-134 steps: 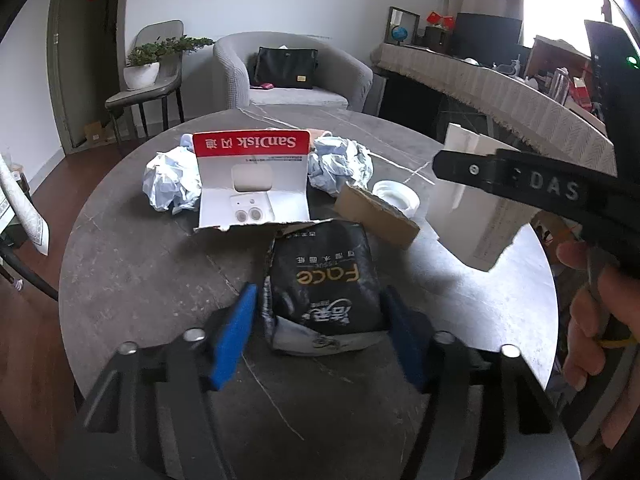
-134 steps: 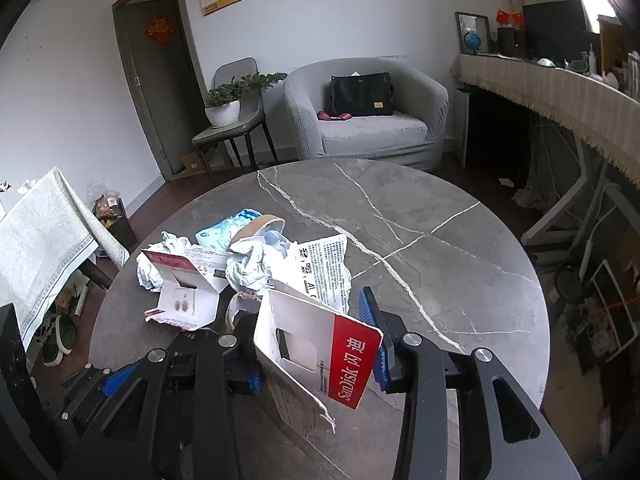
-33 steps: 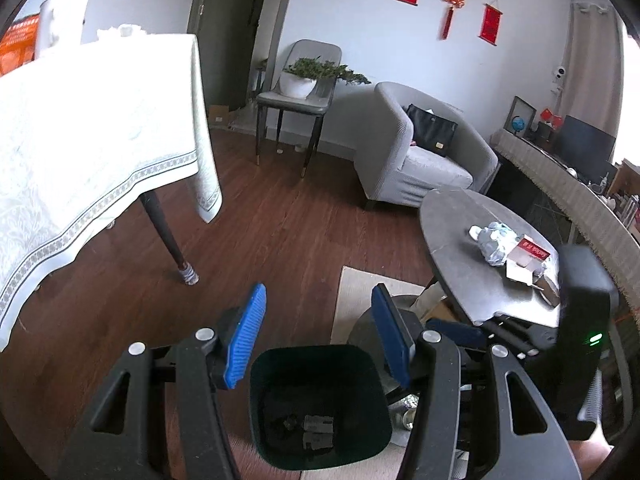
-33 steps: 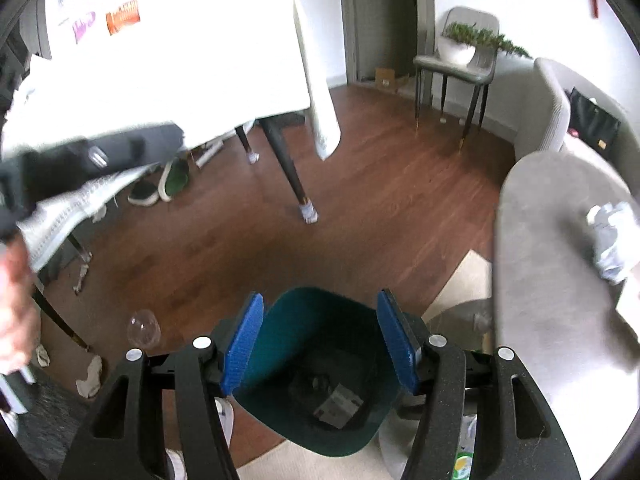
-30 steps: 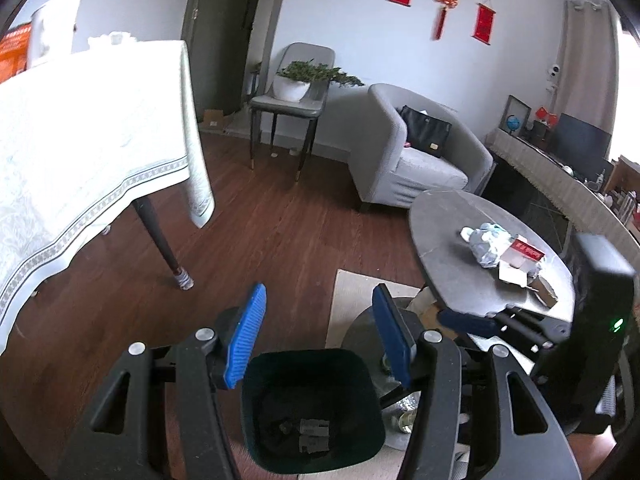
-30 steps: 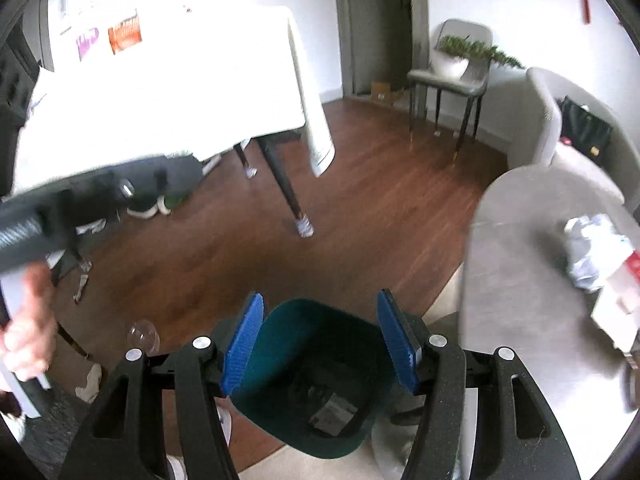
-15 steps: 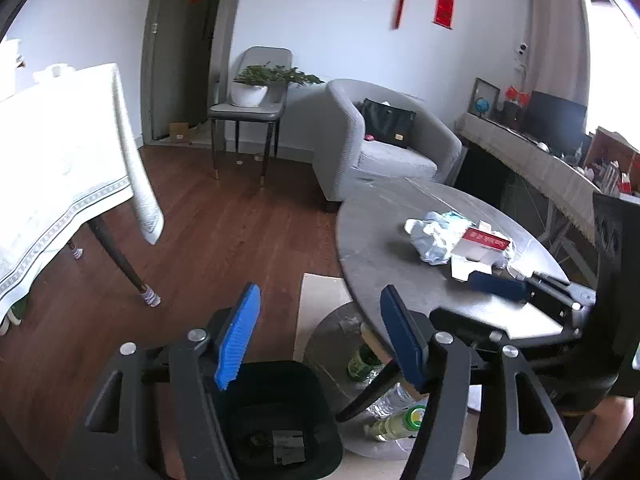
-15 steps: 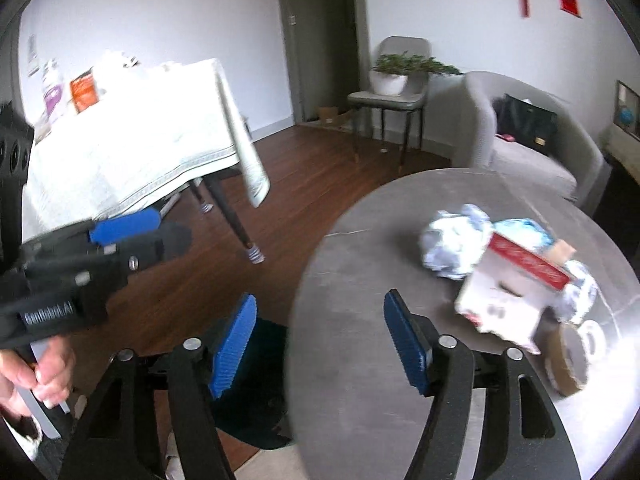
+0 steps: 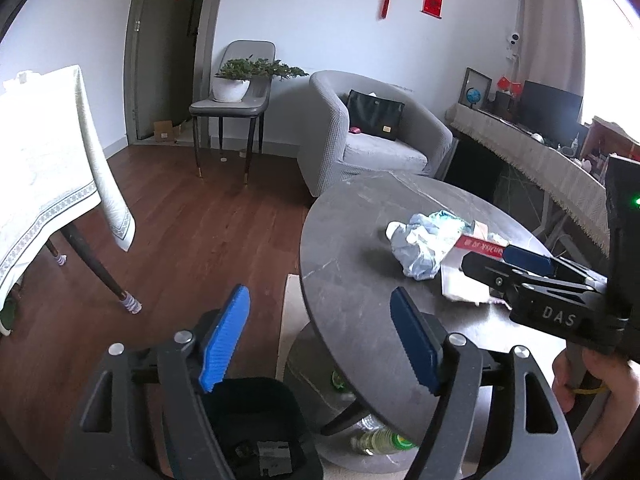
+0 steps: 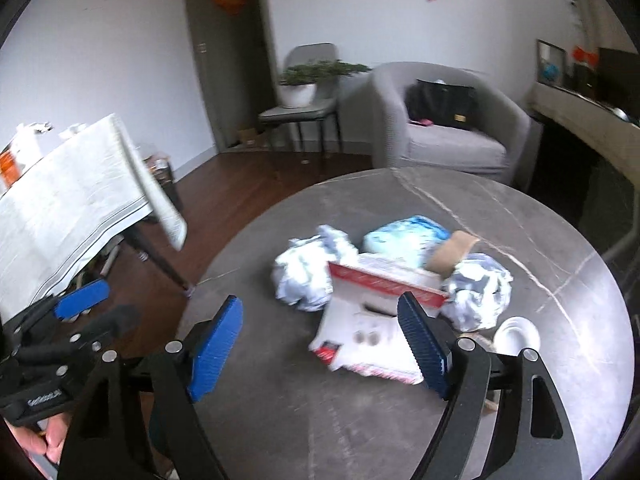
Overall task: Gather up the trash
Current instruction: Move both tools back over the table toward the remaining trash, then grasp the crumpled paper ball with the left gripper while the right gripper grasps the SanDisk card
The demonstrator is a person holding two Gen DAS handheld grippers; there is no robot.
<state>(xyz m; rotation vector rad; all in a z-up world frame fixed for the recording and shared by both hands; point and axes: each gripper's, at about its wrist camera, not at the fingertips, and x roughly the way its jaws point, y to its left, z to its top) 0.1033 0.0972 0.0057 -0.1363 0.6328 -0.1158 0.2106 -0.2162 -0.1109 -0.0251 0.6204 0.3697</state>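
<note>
Two grippers, black frames with ribbed blue pads, both spread wide and holding nothing. Left gripper (image 9: 320, 336): hangs past the near left edge of the tabletop, above the floor and the bin. Right gripper (image 10: 320, 348): over the near part of the tabletop, its right pad overlapping the cardboard package in view.

One round table (image 10: 400, 420), grey stone-look top with pale veins, smooth and matte.

Trash, gathered toward the middle and right of the tabletop:
- Two crumpled paper balls, white-blue, creased: one (image 10: 304, 276) on the left of the heap, one (image 10: 480, 292) on the right.
- One soft pale-blue pack (image 10: 404, 240), plastic-wrapped, at the far side of the heap.
- One cardboard package (image 10: 368, 328), flat, white with a red band, lying opened toward the near edge, touching both paper balls.
- One brown cardboard piece (image 10: 452, 256), curved, leaning between pack and right ball.
- One white round lid (image 10: 516, 336), shallow, near the right edge.

One trash bin (image 9: 256, 420), dark plastic, squarish with rounded corners, on the floor below the left gripper; flat scraps lie at its bottom.

Under the table: green-capped plastic bottles (image 9: 380, 440), count unclear.

One wood floor (image 9: 180, 240), brown planks.
</note>
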